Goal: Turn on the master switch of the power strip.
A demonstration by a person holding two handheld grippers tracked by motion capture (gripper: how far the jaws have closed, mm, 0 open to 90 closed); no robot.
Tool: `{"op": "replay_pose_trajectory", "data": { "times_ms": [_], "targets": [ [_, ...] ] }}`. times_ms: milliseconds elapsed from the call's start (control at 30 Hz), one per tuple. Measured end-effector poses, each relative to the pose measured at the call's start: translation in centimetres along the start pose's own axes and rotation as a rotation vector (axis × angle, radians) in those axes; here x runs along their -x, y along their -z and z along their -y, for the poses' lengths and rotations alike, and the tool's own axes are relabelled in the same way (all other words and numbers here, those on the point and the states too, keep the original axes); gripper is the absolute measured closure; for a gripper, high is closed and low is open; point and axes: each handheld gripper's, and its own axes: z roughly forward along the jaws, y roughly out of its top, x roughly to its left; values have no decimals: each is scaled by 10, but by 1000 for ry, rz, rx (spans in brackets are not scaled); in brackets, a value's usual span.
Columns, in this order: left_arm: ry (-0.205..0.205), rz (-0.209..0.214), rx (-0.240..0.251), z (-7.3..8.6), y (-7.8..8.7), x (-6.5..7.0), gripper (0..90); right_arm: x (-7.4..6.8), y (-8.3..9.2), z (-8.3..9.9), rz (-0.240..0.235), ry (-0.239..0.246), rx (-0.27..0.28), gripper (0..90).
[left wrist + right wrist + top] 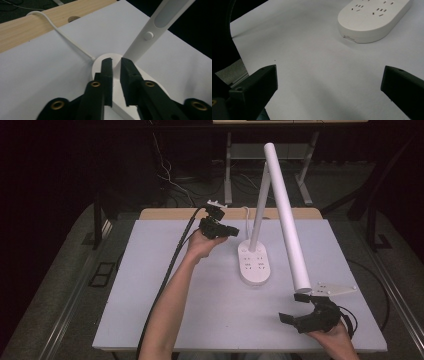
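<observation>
The right tool [296,307] hovers over the near right of the white counter [165,320], jaws spread wide with nothing between them. Just beyond it ends the long white head [287,215] of a desk lamp, slanting up and away. The lamp's oval base [255,262], with sockets on top, sits mid-counter. At the base's far left end the left tool [234,231] has its jaws nearly closed, a narrow gap left, gripping nothing, close to the stem [150,35]. A white cord [62,32] trails far-left
</observation>
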Motion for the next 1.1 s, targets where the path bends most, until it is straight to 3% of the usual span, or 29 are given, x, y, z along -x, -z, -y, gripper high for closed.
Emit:
{"op": "replay_pose_trajectory", "data": {
  "times_ms": [133, 300, 567, 1100],
  "targets": [
    [36, 3, 0, 2, -7, -2, 895, 0, -1, 0, 0, 2, -6, 4],
    [69, -7, 17, 5, -18, -1, 898, 0, -1, 0, -1, 2, -9, 4],
    [59, -4, -24, 11, -35, -1, 898, 0, -2, 0, -3, 10, -13, 4],
    [66, -20, -49, 22, -58, 2, 898, -1, -3, 0, -3, 3, -19, 4]
  ]
}}
